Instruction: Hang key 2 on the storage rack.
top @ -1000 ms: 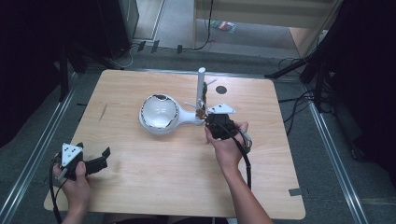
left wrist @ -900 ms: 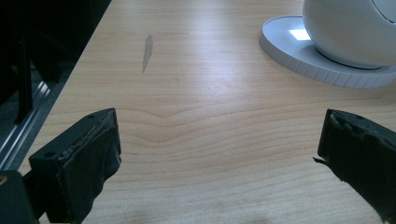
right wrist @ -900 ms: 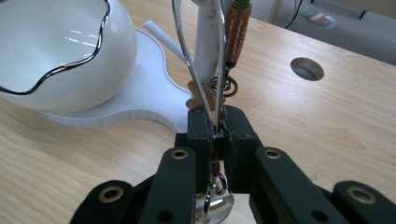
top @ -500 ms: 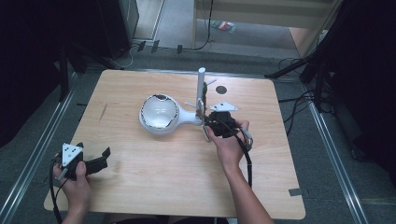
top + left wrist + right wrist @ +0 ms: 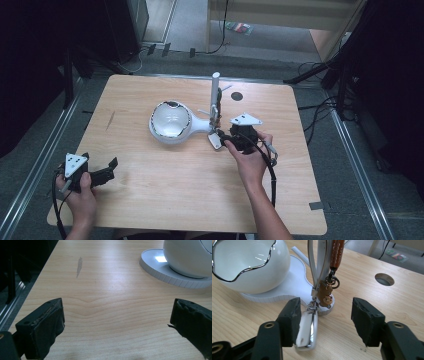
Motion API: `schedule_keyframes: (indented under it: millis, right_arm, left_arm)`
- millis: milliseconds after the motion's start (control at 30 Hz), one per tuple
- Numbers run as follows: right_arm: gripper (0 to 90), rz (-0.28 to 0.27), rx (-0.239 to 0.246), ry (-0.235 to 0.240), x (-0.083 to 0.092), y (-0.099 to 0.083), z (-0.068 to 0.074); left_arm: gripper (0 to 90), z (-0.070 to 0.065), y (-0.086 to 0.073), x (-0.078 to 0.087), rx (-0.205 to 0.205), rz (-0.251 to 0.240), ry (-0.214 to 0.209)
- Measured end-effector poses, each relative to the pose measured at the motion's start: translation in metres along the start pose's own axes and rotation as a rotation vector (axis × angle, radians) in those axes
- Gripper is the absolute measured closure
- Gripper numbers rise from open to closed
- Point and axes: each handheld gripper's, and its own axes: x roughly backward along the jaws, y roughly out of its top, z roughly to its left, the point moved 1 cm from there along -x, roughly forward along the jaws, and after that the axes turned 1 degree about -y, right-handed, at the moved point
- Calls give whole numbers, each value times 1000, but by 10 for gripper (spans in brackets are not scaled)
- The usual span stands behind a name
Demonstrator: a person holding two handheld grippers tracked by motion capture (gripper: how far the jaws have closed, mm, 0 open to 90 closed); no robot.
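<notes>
Your right gripper (image 5: 325, 315) at stand post (image 5: 215, 95), fingers wide, silver key fob (image 5: 307, 328) beside one finger, ungrasped. Left gripper (image 5: 117, 322) parked well clear of stand, fingers wide, empty. Grasp not yet made, I judge.

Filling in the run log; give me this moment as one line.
left gripper: open, idle near table's front-left corner | right gripper: open beside silver tag hanging from white stand | white bowl: untouched
</notes>
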Motion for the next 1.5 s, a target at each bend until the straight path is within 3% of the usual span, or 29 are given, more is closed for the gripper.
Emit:
schedule_keyframes:
  millis: [67, 100, 167, 300, 433, 600, 967, 1167, 1500]
  right_arm:
    - [339, -5, 0, -6, 2, -1, 0]
    - [284, -27, -4, -18, 8, -4, -1]
    - [280, -39, -11, -19, 11, -5, -1]
    - [207, -91, -20, 7, 23, -14, -5]
    - [185, -78, -15, -22, 27, -20, -7]
    - [208, -97, -40, -4, 31, -25, -12]
    - [223, -142, -58, -38, 47, -41, -22]
    - [233, -132, -74, -41, 53, -54, -30]
    - [228, -134, -100, -88, 69, -77, -43]
  left_arm:
    - [0, 1, 0, -1, 5, 4, -2]
    - [0, 1, 1, -1, 6, 6, -4]
    - [0, 1, 1, -2, 9, 8, -4]
    - [0, 3, 1, -2, 26, 5, -4]
    - [0, 4, 1, -1, 36, -2, -5]
    - [0, 5, 1, -1, 49, -6, -5]
    - [0, 4, 0, 1, 37, -20, -9]
    - [0, 3, -1, 2, 28, -30, -8]
    - [0, 1, 0, 1, 5, -16, -17]
